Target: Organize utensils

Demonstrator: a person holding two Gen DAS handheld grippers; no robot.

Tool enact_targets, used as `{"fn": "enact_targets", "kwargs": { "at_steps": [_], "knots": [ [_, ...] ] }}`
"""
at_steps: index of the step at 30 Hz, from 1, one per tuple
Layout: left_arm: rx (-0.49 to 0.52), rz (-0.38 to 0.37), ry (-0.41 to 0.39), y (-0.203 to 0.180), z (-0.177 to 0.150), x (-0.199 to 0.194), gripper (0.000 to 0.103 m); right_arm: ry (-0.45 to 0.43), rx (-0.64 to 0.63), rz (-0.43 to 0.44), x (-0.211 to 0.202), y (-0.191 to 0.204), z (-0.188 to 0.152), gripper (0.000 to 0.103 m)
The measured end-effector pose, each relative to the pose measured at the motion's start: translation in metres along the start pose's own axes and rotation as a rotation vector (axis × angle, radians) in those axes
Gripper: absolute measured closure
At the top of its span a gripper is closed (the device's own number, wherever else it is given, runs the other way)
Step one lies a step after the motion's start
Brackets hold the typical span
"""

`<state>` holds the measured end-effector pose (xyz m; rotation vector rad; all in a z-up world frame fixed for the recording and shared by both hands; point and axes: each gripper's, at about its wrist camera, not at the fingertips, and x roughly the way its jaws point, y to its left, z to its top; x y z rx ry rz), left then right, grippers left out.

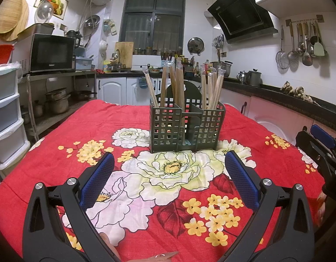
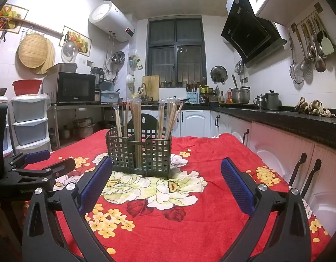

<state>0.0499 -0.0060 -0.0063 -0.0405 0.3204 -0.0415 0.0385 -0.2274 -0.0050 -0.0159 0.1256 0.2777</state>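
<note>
A dark green slotted utensil holder (image 1: 185, 126) (image 2: 139, 155) stands upright on the red flowered tablecloth (image 1: 58, 163) (image 2: 200, 218). Several wrapped wooden chopsticks (image 1: 177, 83) (image 2: 135, 118) stand in its compartments. My left gripper (image 1: 169, 166) is open in front of the holder, with nothing between its blue pads. My right gripper (image 2: 166, 172) is open too, near the holder's front, and is empty. In the left wrist view the right gripper (image 1: 320, 146) shows at the right edge. In the right wrist view the left gripper (image 2: 37, 161) shows at the left edge.
A torn scrap of wrapper (image 1: 161, 256) lies at the cloth's near edge beside a fingertip. Plastic drawers (image 1: 6, 113) stand left of the table. A dark counter (image 2: 288, 118) with cabinets runs along the right. A microwave (image 1: 51, 53) sits on a shelf at the back left.
</note>
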Motion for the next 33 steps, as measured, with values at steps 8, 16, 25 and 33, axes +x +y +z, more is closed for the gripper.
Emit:
{"fn": "enact_targets", "kwargs": {
  "at_steps": [8, 16, 25, 33],
  "knots": [
    [0.0, -0.003, 0.005, 0.0, 0.001, -0.001, 0.01, 0.0, 0.004, -0.002, 0.0, -0.001, 0.0, 0.006],
    [0.005, -0.005, 0.003, -0.002, 0.002, 0.0, 0.01, 0.003, 0.01, -0.008, 0.002, -0.003, 0.001, 0.006],
    [-0.019, 0.0, 0.034, 0.001, 0.004, 0.004, 0.01, 0.013, 0.042, -0.029, 0.002, -0.004, 0.0, 0.006],
    [-0.062, 0.133, 0.27, 0.067, 0.033, 0.043, 0.01, 0.245, 0.115, -0.134, 0.044, -0.049, 0.021, 0.006]
  ]
}}
